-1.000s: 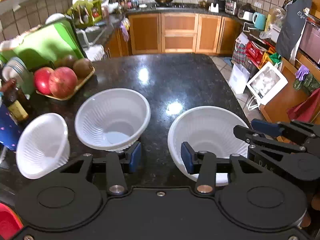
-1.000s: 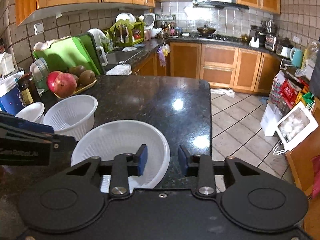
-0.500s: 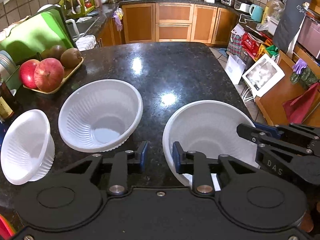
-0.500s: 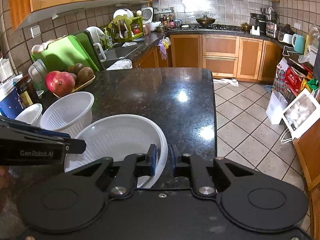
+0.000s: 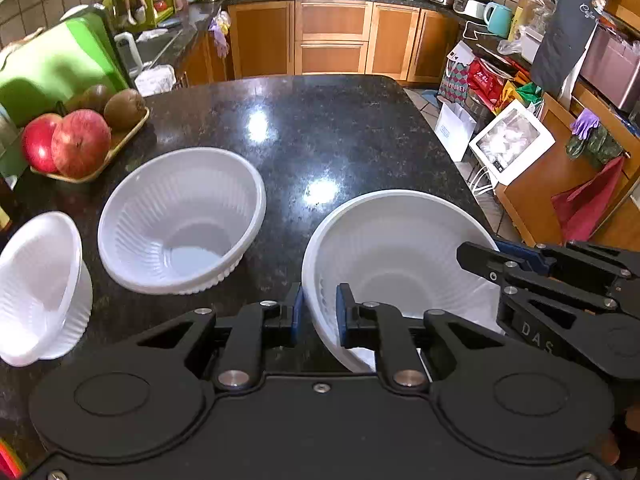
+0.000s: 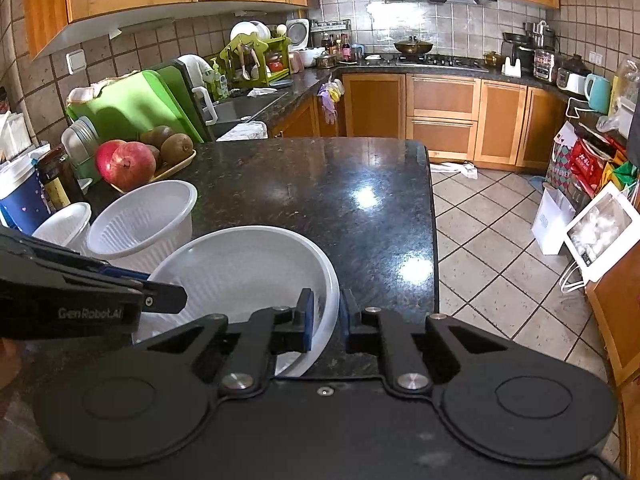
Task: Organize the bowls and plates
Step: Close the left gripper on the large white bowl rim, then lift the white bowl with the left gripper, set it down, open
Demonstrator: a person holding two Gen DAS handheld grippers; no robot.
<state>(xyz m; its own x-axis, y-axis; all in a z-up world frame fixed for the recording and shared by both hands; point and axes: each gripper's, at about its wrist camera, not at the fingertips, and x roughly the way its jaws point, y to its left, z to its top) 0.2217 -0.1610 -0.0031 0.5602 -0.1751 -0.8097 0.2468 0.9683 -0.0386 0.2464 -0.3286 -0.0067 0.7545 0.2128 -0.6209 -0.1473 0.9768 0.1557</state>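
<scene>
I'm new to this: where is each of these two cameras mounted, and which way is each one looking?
Left wrist view: sits on the left gripper, looking down along its jaws at the big bowl; jaws shut on its left rim; the right gripper shows at right.
Right wrist view: sits on the right gripper, facing across the counter toward the stove; jaws shut on the bowl's right rim; the left gripper shows at left.
Shared: the big bowl, two smaller bowls, the fruit tray.

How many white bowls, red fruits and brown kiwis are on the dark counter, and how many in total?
White bowls: 3 (large, medium, small)
Red fruits: 2
Brown kiwis: 2
Total: 7
</scene>
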